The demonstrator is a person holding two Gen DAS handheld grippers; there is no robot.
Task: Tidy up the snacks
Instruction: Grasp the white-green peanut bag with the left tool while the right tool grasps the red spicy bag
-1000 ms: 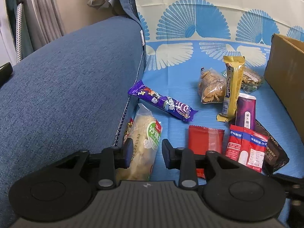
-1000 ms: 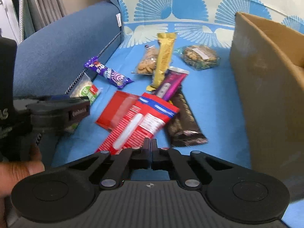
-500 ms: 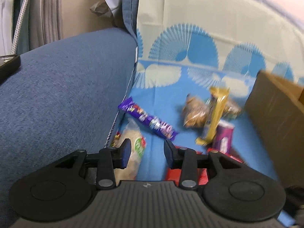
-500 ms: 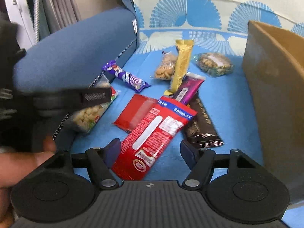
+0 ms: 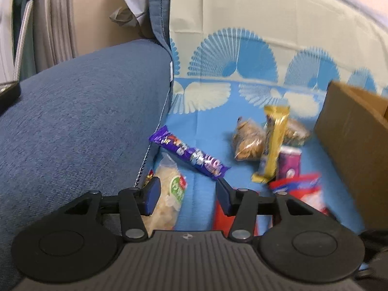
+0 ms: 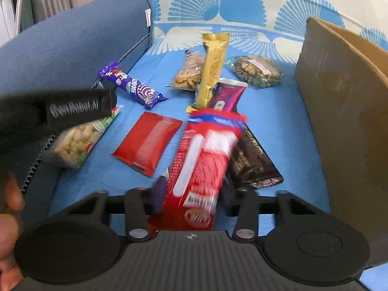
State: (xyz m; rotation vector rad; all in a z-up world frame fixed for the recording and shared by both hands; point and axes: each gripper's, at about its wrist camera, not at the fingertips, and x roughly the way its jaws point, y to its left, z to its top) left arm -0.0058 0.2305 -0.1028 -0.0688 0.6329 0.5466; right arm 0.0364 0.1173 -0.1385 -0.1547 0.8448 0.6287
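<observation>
A red-and-white snack pack [image 6: 201, 167] (blurred) is seen between the right gripper [image 6: 194, 198] fingers, over the blue cloth [image 6: 274, 111]; whether it's clamped can't be told. Beside it are a red pouch [image 6: 148, 143] & dark bar [image 6: 252, 160], w/ the cardboard box [image 6: 344, 111] at right. The left gripper [image 5: 188, 194] is held spread, empty, above a popcorn bag [image 5: 167, 194].

Right gripper [image 6: 191, 202] now around red pack [image 6: 201, 167]

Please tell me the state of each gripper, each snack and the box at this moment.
left gripper: open, empty.
right gripper: jaws around red-white pack, grip unclear.
red-white pack: blurred, between right jaws.
red pouch: lying flat.
purple bar: lying flat.
gold bar: resting across other snacks.
dark bar: lying flat.
cardboard box: open on top.
</observation>
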